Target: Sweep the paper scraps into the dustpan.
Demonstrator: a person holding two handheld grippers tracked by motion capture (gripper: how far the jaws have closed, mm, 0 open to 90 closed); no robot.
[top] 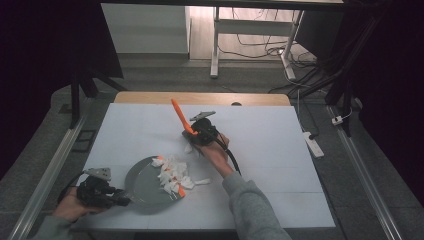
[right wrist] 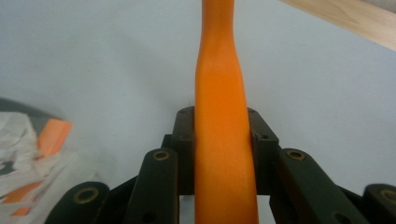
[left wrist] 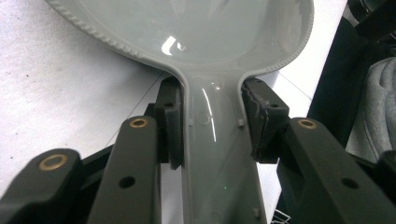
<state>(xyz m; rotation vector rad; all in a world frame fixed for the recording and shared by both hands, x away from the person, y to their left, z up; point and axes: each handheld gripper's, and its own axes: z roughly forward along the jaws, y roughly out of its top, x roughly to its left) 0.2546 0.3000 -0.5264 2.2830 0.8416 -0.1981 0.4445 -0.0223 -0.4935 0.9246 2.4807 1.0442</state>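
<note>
1. My left gripper [top: 122, 201] clamped the grey dustpan [top: 146, 186] by its handle, at the near left of the pale mat [top: 270, 150]
2. My right gripper [top: 192, 134] held an orange brush handle [top: 179, 115] mid-mat
3. Paper scraps [top: 172, 175] lay on the pan's edge
4. Cables [top: 260, 47] trailed over the floor beyond

No readable text, labels, brands or numbers on anything in view.

Far half of white table [top: 260, 125] open. Near-left blocked: grey dustpan [top: 145, 182], white and orange scraps [top: 172, 175] heaped on its right edge. Orange handle [top: 180, 117] juts up at centre, above right gripper [top: 195, 132]. Near-right corner free beside sleeve [top: 250, 205].
</note>
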